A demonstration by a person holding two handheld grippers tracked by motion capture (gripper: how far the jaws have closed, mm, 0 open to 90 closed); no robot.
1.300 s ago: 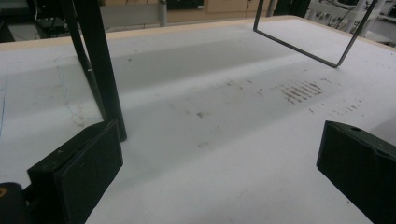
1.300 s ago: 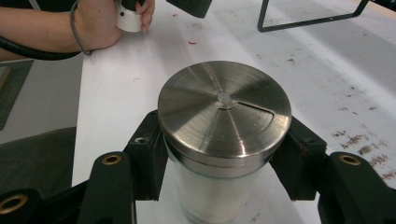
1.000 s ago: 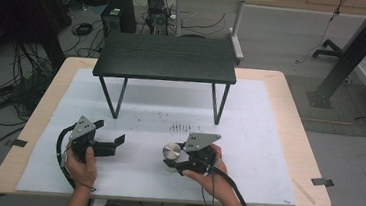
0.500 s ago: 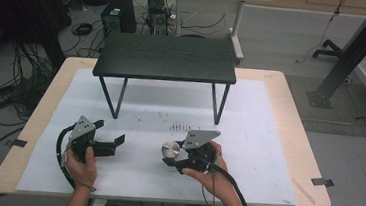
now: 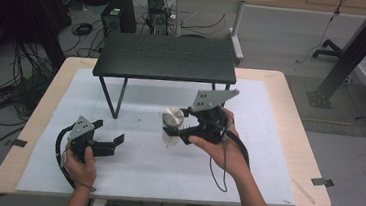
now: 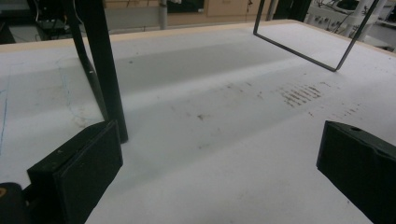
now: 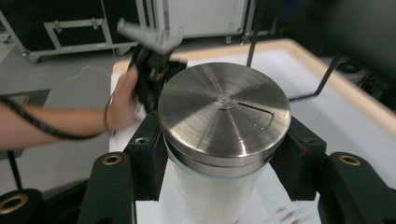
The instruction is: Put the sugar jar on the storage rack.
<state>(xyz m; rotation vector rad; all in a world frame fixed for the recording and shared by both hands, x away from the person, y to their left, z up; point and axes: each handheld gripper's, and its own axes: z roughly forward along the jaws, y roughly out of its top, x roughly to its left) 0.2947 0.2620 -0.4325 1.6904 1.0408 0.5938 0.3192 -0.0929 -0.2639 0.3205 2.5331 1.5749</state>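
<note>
Brushed steel caps the round glass jar (image 7: 224, 140), its lid (image 5: 172, 117) scored with fine rings, white powder below. The right gripper (image 5: 176, 131) pinches it above the white mat (image 5: 266, 155), in front of the black slatted stand (image 5: 167, 56). The left gripper (image 5: 110, 137) sits left, jaws spread.

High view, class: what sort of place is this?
Probably a robotics lab or workshop: cables sprawl over the floor, a computer tower stands behind the table, and a person works handheld grippers there, the right gripper holding a metal-lidded jar.
</note>
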